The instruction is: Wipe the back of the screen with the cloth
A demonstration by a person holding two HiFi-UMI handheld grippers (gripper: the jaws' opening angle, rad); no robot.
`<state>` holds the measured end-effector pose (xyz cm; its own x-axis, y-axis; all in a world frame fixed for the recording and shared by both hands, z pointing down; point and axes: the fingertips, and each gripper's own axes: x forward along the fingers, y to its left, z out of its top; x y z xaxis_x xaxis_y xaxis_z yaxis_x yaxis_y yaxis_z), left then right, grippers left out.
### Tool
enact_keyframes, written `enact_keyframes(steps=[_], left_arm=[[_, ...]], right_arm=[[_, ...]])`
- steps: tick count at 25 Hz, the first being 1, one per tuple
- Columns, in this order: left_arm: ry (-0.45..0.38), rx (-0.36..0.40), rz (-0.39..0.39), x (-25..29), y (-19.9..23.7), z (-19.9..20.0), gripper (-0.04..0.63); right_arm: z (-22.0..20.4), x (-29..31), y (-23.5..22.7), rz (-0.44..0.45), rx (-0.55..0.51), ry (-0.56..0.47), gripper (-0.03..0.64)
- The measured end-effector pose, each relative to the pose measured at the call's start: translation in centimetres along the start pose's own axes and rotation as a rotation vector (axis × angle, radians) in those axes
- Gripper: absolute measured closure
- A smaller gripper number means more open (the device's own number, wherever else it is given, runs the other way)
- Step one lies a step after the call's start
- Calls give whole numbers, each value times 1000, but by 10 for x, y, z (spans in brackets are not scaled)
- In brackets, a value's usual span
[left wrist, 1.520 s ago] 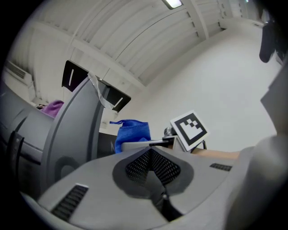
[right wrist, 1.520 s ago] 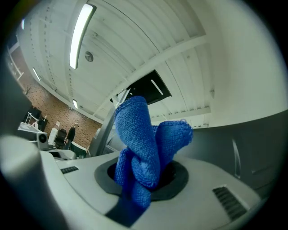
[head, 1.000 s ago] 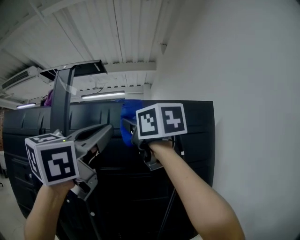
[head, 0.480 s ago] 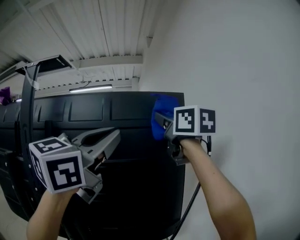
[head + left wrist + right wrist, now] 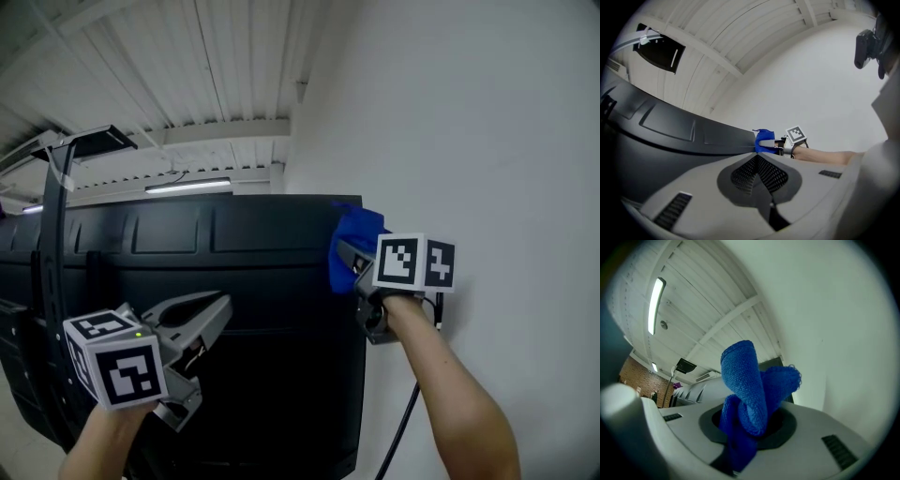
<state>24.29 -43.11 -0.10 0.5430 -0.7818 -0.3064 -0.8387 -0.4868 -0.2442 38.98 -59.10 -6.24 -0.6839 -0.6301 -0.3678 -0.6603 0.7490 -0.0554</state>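
Note:
The black back of the screen (image 5: 234, 309) fills the middle and left of the head view. My right gripper (image 5: 345, 253) is shut on a bunched blue cloth (image 5: 356, 230) and holds it against the screen's upper right corner. In the right gripper view the cloth (image 5: 750, 385) bulges out from between the shut jaws, with the screen's dark edge (image 5: 771, 363) behind it. My left gripper (image 5: 214, 314) hangs shut and empty in front of the screen's lower left. The left gripper view looks along the screen (image 5: 670, 136) toward the cloth (image 5: 764, 140).
A white wall (image 5: 487, 141) rises right beside the screen's right edge. A dark cable (image 5: 405, 431) hangs below my right hand. A black pole with a lamp head (image 5: 52, 234) stands at the left. A ribbed ceiling with a strip light (image 5: 187, 187) is above.
My right gripper has carried the cloth rightward along the screen's top, from near the middle to the upper right corner. My left gripper has stayed shut and sunk slightly.

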Motion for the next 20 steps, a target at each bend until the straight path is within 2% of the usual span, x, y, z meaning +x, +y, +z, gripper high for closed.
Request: enact_keyframes(steps=[4, 12, 16, 20], left_arm=[[-6, -18, 30, -17, 9, -4, 586], [-23, -60, 118, -69, 33, -16, 586], [-22, -84, 137, -94, 43, -22, 586], [-30, -101, 145, -116, 51, -26, 586]], right_arm=[[-8, 7, 44, 93, -12, 13, 533], [-60, 56, 218, 427, -58, 107, 532], [-91, 87, 280, 502, -141, 205, 531], [-109, 110, 323, 547, -157, 281, 532]])
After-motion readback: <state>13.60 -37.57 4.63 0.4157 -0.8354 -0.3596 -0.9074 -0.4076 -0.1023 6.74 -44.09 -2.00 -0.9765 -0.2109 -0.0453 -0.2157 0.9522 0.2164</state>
